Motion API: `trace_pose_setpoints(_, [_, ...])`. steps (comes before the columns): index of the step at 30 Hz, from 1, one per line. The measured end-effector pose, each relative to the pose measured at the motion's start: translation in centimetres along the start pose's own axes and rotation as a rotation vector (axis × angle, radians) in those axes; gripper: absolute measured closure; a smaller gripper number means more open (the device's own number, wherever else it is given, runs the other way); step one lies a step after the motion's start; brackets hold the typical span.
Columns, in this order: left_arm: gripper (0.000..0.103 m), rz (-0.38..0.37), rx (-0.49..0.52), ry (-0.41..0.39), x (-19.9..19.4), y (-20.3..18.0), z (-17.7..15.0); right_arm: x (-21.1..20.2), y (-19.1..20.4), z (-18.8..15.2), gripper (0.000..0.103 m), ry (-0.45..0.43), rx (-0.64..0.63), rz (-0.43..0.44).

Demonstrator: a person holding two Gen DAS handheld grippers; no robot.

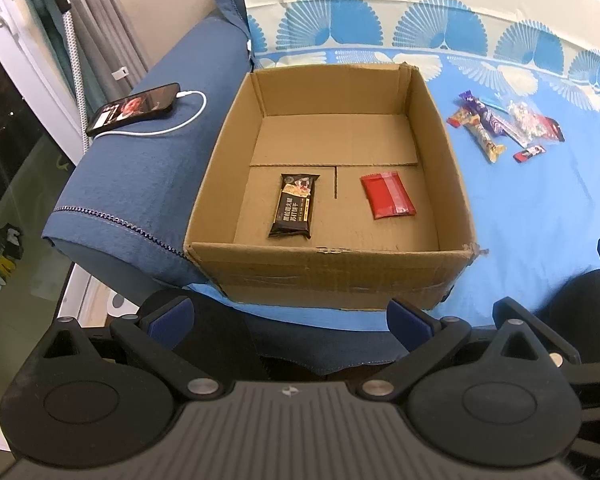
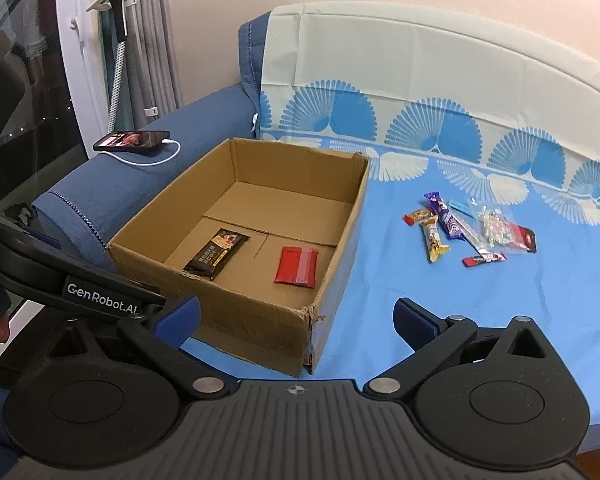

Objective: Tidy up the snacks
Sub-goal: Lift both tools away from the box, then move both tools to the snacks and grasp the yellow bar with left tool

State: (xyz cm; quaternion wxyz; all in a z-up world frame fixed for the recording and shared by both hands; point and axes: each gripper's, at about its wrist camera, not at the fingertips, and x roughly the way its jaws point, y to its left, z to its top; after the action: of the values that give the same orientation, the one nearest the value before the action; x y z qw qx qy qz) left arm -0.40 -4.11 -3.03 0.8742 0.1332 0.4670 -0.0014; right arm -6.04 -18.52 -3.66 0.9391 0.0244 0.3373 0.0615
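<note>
Looking along the left wrist view, we find the left claw (image 1: 290,316) spread wide with nothing between its blue pads, held just short of the near wall of an open cardboard box (image 1: 328,272). The box sits on a blue patterned sheet (image 1: 540,220) covering a sofa seat, close against the sofa's blue armrest (image 1: 140,176). Inside, on the near half of the floor, lie a dark biscuit packet (image 1: 295,206) to the left and a red packet (image 1: 387,196) to the right, apart from each other. A cluster of loose snacks (image 1: 504,124) rests on the sheet well right of the box. A phone (image 1: 134,109) with a white cable (image 1: 172,128) lies on the armrest.

From the right wrist view, we record the right claw (image 2: 296,318) likewise wide open and empty, near the box's (image 2: 260,320) front right corner. The dark biscuit packet (image 2: 216,254) and red packet (image 2: 297,266) lie inside; the loose snacks (image 2: 470,232) remain outside on the sheet (image 2: 420,288). The left claw's body (image 2: 60,280) enters at the left edge.
</note>
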Motion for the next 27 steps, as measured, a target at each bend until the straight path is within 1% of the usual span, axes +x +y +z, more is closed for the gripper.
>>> trace_pose_setpoints(12, [0.000,0.022,0.064,0.040,1.6,-2.7,1.3,1.5,-2.6,-0.7,0.000,0.041,0.070,0.014])
trace_pose_setpoints(17, [0.000,0.013,0.085,0.064,2.5,-4.0,2.4,2.2,-4.2,-0.7,0.000,0.054,0.103,0.011])
trace_pose_setpoints(23, [0.000,-0.027,0.114,0.064,3.2,-6.3,4.4,3.1,-6.8,-0.5,0.000,0.067,0.157,-0.033])
trace_pose_setpoints(27, [0.000,-0.049,0.152,0.059,3.8,-8.5,6.2,4.0,-9.4,-0.3,0.000,0.073,0.176,-0.098])
